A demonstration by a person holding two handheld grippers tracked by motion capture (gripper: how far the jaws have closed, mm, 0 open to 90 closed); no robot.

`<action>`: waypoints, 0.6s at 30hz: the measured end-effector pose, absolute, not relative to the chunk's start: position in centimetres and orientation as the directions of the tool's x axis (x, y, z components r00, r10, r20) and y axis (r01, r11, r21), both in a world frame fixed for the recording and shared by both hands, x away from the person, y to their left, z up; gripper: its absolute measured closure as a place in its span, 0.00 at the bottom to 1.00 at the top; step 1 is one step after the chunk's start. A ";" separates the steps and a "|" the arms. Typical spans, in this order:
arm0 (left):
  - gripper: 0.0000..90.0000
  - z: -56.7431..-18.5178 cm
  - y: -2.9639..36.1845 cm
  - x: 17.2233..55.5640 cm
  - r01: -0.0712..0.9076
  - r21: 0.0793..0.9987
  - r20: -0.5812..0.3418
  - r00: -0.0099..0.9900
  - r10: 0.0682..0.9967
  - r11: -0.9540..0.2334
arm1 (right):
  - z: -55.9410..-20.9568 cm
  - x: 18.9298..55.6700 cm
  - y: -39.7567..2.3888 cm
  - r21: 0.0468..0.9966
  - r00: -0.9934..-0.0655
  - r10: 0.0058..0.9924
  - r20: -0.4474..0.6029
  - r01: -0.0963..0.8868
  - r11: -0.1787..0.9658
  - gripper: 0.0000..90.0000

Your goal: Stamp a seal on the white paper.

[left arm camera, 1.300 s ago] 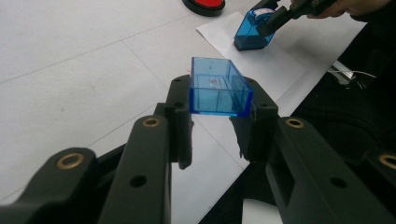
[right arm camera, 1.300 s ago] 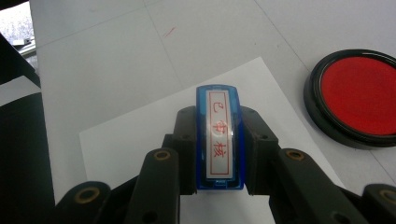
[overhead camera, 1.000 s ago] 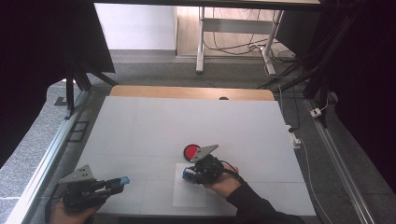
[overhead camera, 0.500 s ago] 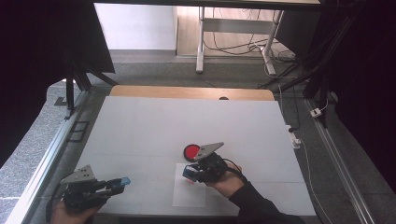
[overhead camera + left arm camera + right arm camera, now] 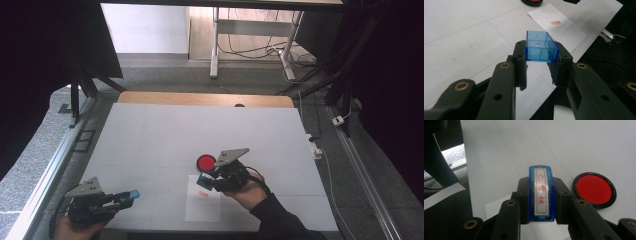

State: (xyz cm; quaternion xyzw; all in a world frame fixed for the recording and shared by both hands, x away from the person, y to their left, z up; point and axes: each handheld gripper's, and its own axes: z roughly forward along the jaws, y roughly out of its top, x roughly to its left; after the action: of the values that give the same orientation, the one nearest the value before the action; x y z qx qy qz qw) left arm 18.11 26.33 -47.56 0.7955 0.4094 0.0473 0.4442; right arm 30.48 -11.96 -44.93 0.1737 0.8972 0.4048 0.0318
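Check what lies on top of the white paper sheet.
The white rectangular paper sheet carries one small red stamped mark. The right claw holds a blue plastic stamp above the sheet's far end, hiding a little of the sheet there.

Glossy clear-blue plastic stamp (image 5: 541, 192), cap (image 5: 540, 47)
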 end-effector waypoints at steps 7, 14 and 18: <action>0.76 -47.6 26.3 18.1 0.608 0.746 -0.288 0.662 0.692 -0.272 | -44.0 30.2 -12.3 0.756 -0.941 0.332 0.072 0.268 0.597 0.79; 0.76 -47.6 26.3 18.1 0.611 0.744 -0.292 0.661 0.691 -0.269 | -43.1 29.9 -12.6 0.775 -0.943 0.325 0.064 0.253 0.580 0.79; 0.76 -47.6 26.3 18.2 0.612 0.743 -0.292 0.661 0.691 -0.272 | -43.1 29.9 -12.7 0.776 -0.944 0.324 0.068 0.254 0.578 0.79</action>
State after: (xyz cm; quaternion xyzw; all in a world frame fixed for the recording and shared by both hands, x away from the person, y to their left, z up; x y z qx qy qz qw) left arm 18.17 26.30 -47.56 0.7961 0.4094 0.0447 0.4434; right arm 29.92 -12.74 -43.05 0.1628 0.8872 0.4297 0.0404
